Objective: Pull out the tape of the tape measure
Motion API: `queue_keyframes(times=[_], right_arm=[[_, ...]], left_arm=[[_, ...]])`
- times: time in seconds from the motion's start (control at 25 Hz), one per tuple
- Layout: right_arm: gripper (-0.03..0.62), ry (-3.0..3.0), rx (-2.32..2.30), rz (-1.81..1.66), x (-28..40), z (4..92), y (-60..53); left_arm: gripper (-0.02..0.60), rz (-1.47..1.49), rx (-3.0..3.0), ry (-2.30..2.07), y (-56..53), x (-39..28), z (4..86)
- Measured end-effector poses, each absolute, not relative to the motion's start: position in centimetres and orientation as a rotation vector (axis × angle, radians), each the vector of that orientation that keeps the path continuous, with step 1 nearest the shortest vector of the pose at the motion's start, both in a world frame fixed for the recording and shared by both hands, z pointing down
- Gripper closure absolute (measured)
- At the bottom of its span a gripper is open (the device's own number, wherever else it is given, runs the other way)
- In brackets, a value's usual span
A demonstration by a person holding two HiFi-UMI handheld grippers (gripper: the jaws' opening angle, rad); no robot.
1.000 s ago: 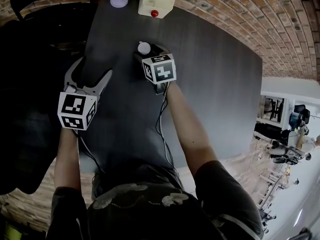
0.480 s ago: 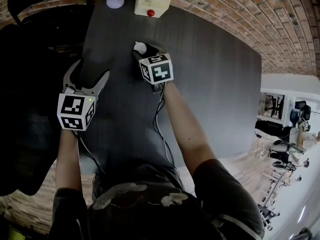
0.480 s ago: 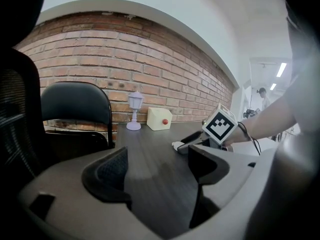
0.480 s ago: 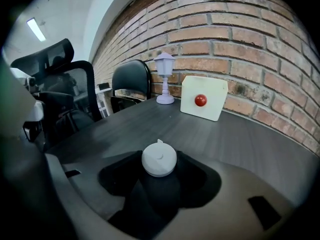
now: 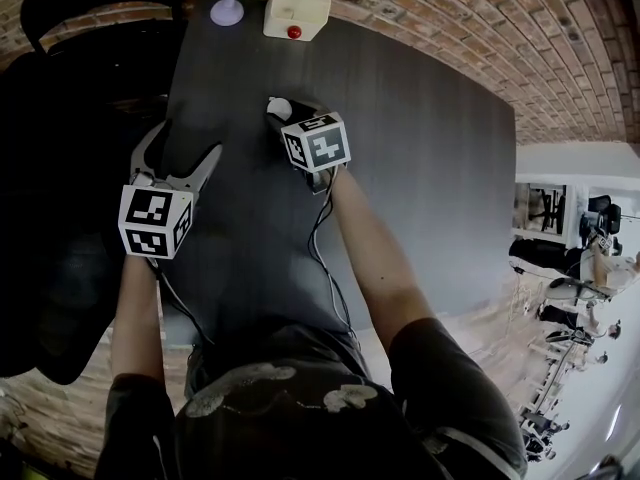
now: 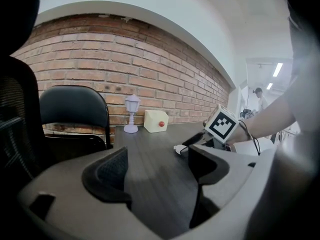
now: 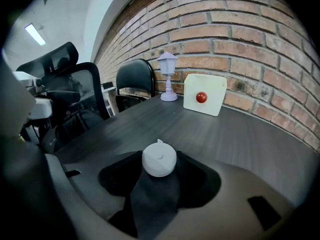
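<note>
Through the right gripper view I am seeing what the head view is mostly hiding. The white round tape measure is sitting on the dark tabletop with a black pad pressing on each side and a small tab at its top edge. The right gripper has just been closing its fingers, and they are now grasping the tape measure. From the head view I am only catching a white sliver past the marker cube.

The left gripper view is giving me the side angle. The left gripper is hovering with its fingers released, with only bare tabletop between them. Beyond them, the right marker cube and the tape measure are showing in profile. Both gripper views are also showing the little white lamp and the cream box with a red button standing against the brick wall, beside a black chair.

Compared with a second ago, the left gripper is holding about the same spot on the near left. The tape measure is staying where it was on the tabletop. The lamp and box are sitting slightly differently at the top of the head view.
</note>
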State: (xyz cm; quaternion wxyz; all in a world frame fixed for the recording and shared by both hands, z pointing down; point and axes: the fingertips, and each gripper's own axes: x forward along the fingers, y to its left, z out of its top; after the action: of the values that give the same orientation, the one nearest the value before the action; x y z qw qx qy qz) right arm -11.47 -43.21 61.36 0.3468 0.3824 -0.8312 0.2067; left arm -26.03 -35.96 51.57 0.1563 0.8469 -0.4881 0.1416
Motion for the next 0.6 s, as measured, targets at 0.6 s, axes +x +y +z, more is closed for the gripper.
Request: queue_keyframes(times=[0.6], right_arm=[[0.361,-2.312,0.851,0.218,-9.9,49.2,-36.8]], left_arm=[[0.207,0.435,2.645,-1.286,-32.7,-21.5,45.7]])
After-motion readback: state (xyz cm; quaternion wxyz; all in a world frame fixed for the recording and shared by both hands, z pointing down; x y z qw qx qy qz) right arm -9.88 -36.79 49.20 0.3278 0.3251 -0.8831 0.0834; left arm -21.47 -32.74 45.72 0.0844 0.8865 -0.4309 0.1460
